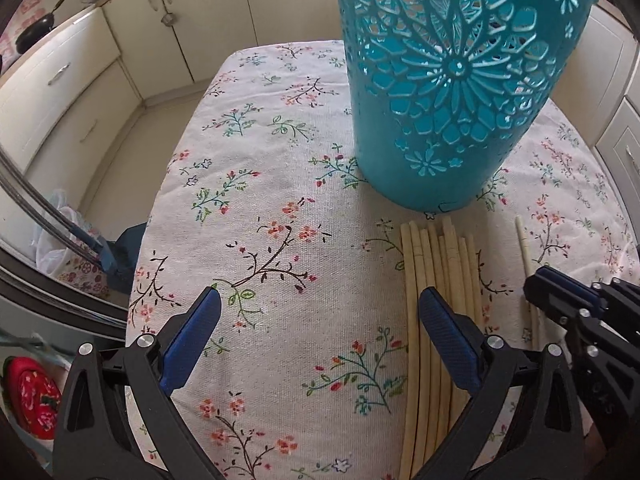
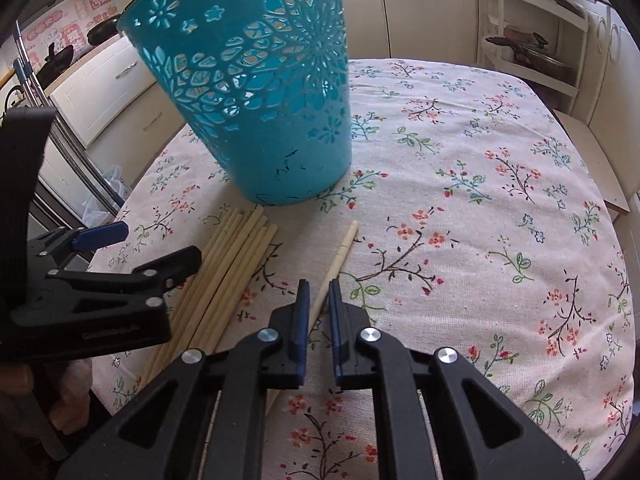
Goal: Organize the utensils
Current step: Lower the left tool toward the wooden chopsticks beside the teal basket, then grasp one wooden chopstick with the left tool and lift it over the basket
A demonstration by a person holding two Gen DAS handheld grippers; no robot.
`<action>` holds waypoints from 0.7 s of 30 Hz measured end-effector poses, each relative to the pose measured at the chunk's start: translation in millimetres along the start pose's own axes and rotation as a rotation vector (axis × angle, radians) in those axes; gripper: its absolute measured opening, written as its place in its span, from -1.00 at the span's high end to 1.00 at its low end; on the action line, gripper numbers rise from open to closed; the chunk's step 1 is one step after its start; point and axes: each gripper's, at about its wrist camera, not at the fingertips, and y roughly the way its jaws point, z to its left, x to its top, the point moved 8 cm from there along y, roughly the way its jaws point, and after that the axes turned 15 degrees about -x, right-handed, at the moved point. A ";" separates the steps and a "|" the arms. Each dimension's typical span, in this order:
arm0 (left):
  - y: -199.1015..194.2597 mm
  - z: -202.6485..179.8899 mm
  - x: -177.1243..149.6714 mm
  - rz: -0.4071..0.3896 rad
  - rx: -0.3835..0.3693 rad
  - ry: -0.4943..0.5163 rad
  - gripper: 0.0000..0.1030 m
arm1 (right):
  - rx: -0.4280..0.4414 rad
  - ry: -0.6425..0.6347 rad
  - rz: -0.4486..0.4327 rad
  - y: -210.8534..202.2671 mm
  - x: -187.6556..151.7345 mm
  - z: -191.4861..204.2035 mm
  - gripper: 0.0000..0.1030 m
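A tall teal cut-out holder (image 1: 452, 92) (image 2: 260, 100) stands upright on the floral tablecloth (image 1: 280, 208) (image 2: 460, 220). Just in front of it lies a bundle of pale wooden chopsticks (image 1: 440, 264) (image 2: 236, 248), and a single chopstick (image 1: 522, 240) (image 2: 340, 252) lies apart to its right. My right gripper (image 2: 319, 284) (image 1: 536, 280) is shut on that single chopstick, low over the cloth. My left gripper (image 1: 320, 304) (image 2: 152, 248) is wide open with nothing between its fingers. Its right finger (image 1: 448, 332) hangs over the bundle.
Cream kitchen cabinets (image 1: 60, 92) surround the table, with a black pan (image 1: 36, 32) on the left counter. A plastic bag (image 1: 60, 232) and a red item (image 1: 28, 396) sit below the table's left edge. An open shelf rack (image 2: 532, 40) stands at the back right.
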 end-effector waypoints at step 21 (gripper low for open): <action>5.0 -13.5 10.3 -0.024 -0.088 0.057 0.35 | -0.045 -0.029 0.033 7.5 13.7 -20.9 0.80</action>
